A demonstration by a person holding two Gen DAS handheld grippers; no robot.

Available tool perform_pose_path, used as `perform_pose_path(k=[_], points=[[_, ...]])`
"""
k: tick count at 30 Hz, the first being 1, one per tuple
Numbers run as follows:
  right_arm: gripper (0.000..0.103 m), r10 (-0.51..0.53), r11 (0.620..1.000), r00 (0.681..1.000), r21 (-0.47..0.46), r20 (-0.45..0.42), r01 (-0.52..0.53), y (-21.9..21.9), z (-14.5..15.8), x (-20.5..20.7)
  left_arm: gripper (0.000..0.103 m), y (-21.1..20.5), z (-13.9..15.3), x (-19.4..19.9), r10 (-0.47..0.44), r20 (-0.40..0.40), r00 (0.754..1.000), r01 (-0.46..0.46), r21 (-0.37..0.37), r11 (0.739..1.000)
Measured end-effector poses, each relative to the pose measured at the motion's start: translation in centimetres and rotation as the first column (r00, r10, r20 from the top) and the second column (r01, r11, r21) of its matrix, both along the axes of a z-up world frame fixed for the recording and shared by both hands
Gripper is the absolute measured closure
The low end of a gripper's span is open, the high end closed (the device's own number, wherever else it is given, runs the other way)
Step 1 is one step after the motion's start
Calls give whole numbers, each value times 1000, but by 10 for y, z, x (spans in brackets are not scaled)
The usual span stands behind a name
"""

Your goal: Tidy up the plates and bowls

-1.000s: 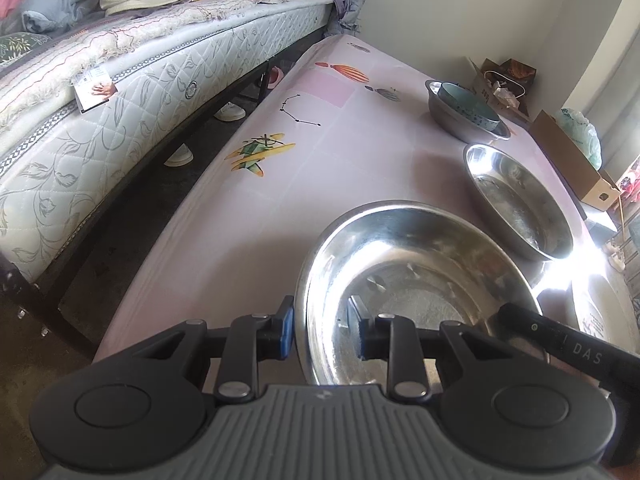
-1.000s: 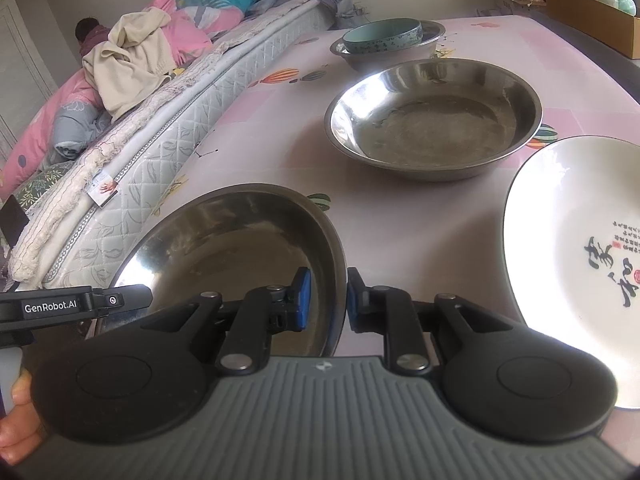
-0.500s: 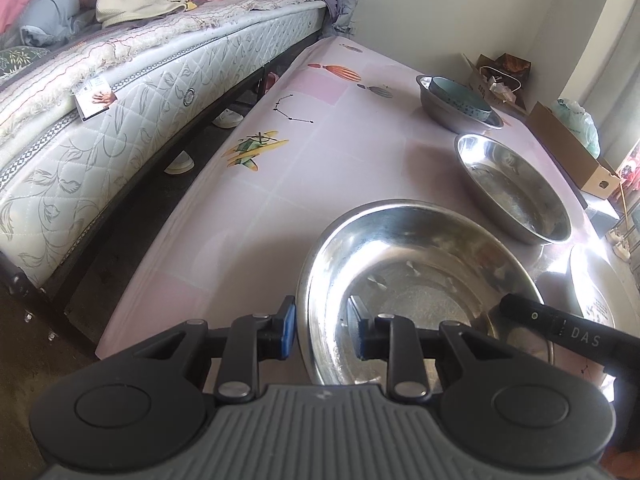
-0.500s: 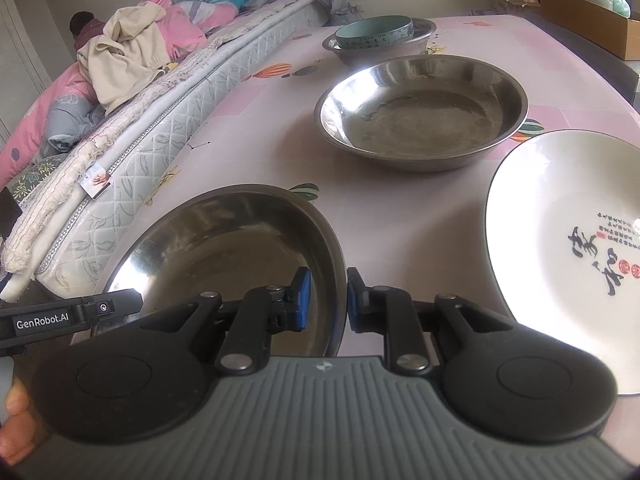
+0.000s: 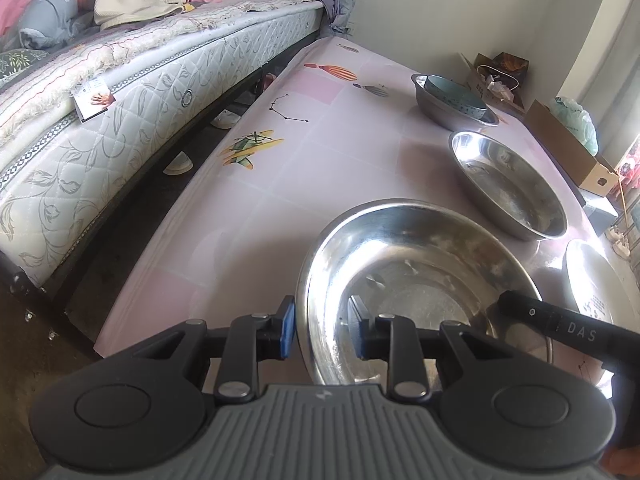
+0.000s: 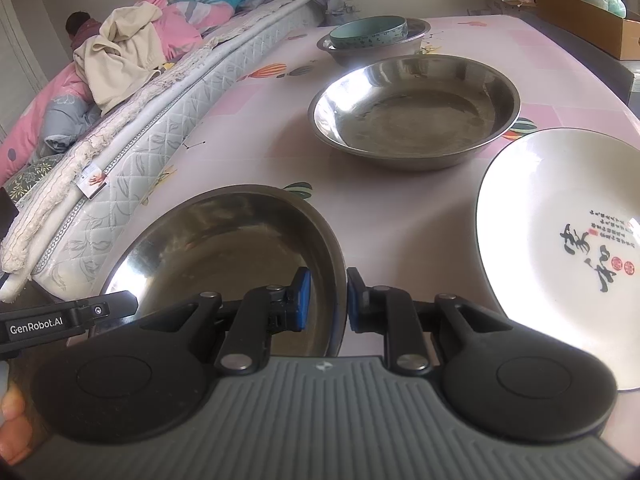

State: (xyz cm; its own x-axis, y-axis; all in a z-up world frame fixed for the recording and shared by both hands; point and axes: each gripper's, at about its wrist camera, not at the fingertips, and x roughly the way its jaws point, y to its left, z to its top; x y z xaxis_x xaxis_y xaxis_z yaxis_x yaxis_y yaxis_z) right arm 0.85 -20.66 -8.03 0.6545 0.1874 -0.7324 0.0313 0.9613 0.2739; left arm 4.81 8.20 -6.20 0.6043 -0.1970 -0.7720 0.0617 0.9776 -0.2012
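Note:
A wide steel bowl (image 5: 420, 272) (image 6: 224, 248) sits nearest me on the pink table (image 5: 320, 168). My left gripper (image 5: 322, 332) is shut on its left rim, one pad outside and one inside. My right gripper (image 6: 326, 300) is shut on its right rim. Beyond it stands a second steel bowl (image 5: 508, 184) (image 6: 416, 112). Farther back, a teal bowl (image 5: 456, 94) (image 6: 368, 32) rests inside a smaller steel bowl (image 5: 440, 116) (image 6: 376, 54). A white plate (image 6: 560, 240) (image 5: 588, 276) with dark lettering lies to the right.
A bed (image 5: 120, 100) piled with bedding runs along the table's left side across a narrow floor gap. An open cardboard box (image 5: 568, 148) stands past the table's far right edge. A person's fingers (image 6: 12, 428) show at the lower left of the right wrist view.
Both grippers keep the same hold on the near bowl. The view has drifted a little, so the plate and the far bowls sit slightly more to the left in the right wrist view.

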Motion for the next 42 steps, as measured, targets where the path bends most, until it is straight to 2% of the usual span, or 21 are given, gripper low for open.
perform_pose_path(k=[11,27,34,42], points=[[85,0,1000,1000,1,0,0,0,0,0,73,-1,0,0,-4,0,1000,4,-1,1000],[85,-9,1000,1000,-10,11,9,0,1,-4,73,-6,-8,14,9,8,1000,-10,72,997],[86,-4,1000,1000,-26,14,4,2,-3,-5,83,-8,-10,15,9,10,1000,-10,87,996],[89,14,998,1000,-68,26,-12,8,-3,-5,83,-10,-10,15,14,10,1000,-15,89,996]])
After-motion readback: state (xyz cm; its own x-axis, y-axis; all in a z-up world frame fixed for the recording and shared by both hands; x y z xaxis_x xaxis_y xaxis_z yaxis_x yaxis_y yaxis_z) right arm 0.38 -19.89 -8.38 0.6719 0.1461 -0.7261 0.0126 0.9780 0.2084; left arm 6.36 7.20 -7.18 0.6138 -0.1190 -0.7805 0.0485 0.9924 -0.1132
